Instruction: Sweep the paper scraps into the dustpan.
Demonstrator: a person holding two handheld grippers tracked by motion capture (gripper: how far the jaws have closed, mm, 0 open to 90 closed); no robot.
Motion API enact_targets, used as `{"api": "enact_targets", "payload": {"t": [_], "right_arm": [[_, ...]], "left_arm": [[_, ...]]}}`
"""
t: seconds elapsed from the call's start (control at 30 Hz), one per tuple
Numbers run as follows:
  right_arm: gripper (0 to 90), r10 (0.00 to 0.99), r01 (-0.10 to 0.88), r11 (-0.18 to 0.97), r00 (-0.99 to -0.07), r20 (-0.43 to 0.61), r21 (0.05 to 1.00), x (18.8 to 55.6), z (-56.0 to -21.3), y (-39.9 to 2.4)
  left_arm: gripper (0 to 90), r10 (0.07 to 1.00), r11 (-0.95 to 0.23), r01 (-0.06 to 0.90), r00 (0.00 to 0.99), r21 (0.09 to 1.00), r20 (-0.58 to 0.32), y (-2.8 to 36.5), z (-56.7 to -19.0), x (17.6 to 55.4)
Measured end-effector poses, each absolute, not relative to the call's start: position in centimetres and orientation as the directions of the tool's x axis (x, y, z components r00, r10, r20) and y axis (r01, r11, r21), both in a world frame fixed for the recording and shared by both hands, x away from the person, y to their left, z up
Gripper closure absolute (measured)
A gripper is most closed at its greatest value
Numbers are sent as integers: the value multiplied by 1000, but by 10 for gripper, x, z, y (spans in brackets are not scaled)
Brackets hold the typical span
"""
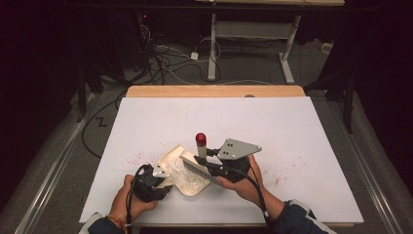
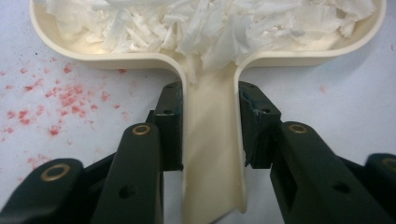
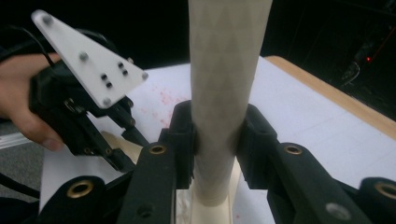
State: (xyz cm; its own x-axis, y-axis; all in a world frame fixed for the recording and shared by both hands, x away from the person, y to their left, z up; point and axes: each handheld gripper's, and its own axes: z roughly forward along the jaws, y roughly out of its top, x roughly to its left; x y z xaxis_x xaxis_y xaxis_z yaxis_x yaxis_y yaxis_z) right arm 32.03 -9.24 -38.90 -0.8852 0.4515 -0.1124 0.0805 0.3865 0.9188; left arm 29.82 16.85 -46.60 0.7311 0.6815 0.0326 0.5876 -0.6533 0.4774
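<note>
Left tool [image 2: 210, 126] pinches the handle of the cream dustpan [image 2: 212, 154] from both sides, jaws pressed against its edges. This likely pins the pan flat on the white bench [image 1: 292, 126] so it won't slide while sweeping. The pan sits just ahead of the left tool, mouth facing away, heaped with shredded white paper scraps [image 2: 210, 23].

Right tool [image 3: 217, 135] clamps the pale handle of a brush [image 3: 224, 70], pads tight on both sides of the shaft. In the high view the brush [image 1: 198, 168] lies across the pan with its bristles over the scraps and its red-tipped handle end [image 1: 200, 138] pointing up and away. Probably it's pushing the scraps deeper into the pan.

Red speckles [image 2: 60, 100] mark the bench just beside the left tool.

The dustpan looks like smooth, glossy plastic with a raised rim and a channelled handle.
</note>
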Motion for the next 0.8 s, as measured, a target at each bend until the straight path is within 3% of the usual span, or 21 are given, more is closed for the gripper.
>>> {"api": "enact_targets", "payload": {"t": [0.17, 0.37, 0.8], "right_arm": [[707, 461, 47, 369, -876, -139, 928, 323, -376, -100], [707, 545, 20, 376, -813, -204, 927, 346, -367, -112], [707, 614, -1, 461, -722, -320, 887, 412, -397, -97]], "left_arm": [[632, 681, -653, 588, 732, 478, 29, 169, -466, 299], [633, 679, -651, 590, 734, 477, 20, 170, -466, 299], [632, 678, -644, 590, 735, 487, 6, 173, -467, 301]]}}
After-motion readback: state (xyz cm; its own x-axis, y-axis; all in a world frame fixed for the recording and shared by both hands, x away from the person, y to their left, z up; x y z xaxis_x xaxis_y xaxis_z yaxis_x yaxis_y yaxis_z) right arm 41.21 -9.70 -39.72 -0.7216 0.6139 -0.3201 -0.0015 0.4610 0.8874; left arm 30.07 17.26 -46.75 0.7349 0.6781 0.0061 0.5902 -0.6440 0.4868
